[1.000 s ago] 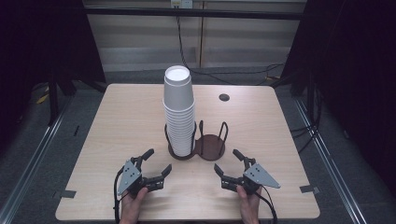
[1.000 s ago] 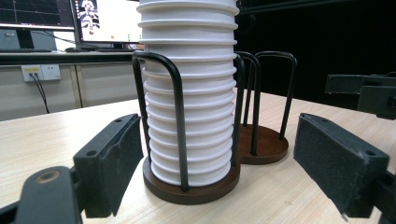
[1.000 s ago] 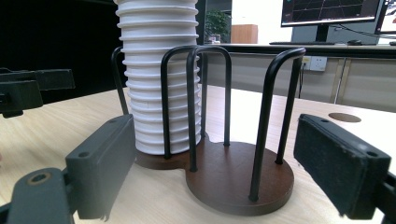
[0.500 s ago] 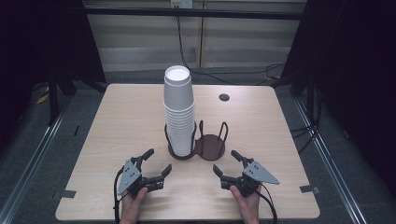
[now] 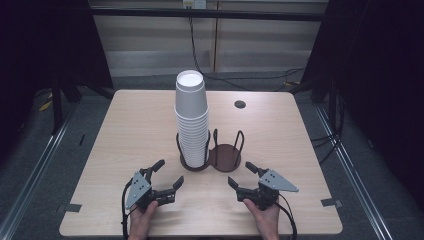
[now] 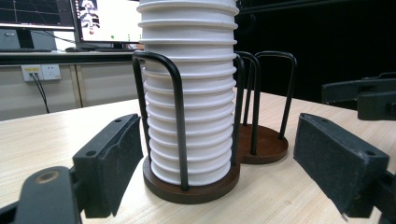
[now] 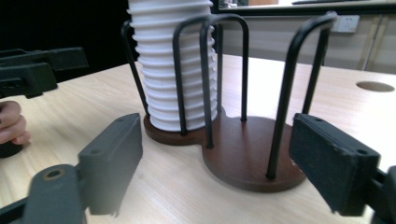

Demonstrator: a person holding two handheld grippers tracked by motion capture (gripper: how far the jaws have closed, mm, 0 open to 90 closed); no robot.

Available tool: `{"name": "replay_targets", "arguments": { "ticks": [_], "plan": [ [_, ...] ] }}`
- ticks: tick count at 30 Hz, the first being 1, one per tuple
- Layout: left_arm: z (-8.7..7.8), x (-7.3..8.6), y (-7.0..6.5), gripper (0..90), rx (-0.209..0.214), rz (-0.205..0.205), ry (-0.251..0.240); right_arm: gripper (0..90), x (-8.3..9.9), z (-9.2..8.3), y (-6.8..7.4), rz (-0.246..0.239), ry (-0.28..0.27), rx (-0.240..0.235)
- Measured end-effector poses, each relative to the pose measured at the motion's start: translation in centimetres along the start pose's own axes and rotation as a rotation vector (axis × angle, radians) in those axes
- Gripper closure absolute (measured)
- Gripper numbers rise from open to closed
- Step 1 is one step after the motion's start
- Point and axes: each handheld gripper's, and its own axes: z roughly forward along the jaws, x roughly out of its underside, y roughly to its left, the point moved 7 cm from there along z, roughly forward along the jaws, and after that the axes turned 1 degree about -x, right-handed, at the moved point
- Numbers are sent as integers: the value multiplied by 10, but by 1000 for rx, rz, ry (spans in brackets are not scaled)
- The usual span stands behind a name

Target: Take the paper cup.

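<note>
Presently on the light wooden table (image 5: 125, 130):

Item 1. Stack of white paper cups (image 5: 191, 117), nested, upright, tall. It stands in the left ring of a two-place holder, near the table's middle. In the left gripper view the stack (image 6: 189, 88) sits inside black wire loops, its lowest rim on the brown base.

Item 2. Cup holder (image 5: 225, 156), dark brown double base with black wire hoops rising from it. The right ring holds no cup; its round base shows bare in the right gripper view (image 7: 247, 154).

Item 3. Left gripper (image 5: 168, 174), held in a hand (image 5: 142, 220) at the near left edge of the table. Jaws spread wide apart, gripping nothing, aimed far and right toward the cup stack. It lies near the holder, not touching it.

Item 4. Right gripper (image 5: 242, 174), held in a hand (image 5: 265, 217) at the near right. Jaws likewise spread, nothing between them, aimed far and left toward the bare ring of the holder. A grey three-cornered plate (image 5: 278, 182) tops it.

Item 5. Round cable hole (image 5: 240, 104) in the tabletop, far right of the stack, well apart from the holder.

Item 6. Monitors (image 6: 70, 18), lit, on a bench beyond the table, seen in the left gripper view.
</note>
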Motion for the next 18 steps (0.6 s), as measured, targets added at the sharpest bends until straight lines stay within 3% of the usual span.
{"name": "replay_targets", "arguments": {
  "ticks": [2, 4, 7, 10, 12, 18],
  "plan": [
    [0, 0, 0, 154, 1, 0, 0, 206, -4, 0, 0, -23, -21, 24],
    [0, 0, 0, 154, 2, 2, 2, 200, -7, 1, 2, 8, 11, -4],
    [0, 0, 0, 154, 0, 1, 1, 248, -11, 1, 4, 3, 29, -33],
    [0, 0, 0, 154, 0, 0, 1, 245, -17, -1, 5, 20, -11, -47],
    [0, 0, 0, 154, 0, 0, 0, 230, -20, 0, 6, 41, 2, -75],
    [0, 0, 0, 156, 2, 2, 1, 248, -28, 0, 3, 48, 34, -75]
  ]
}}
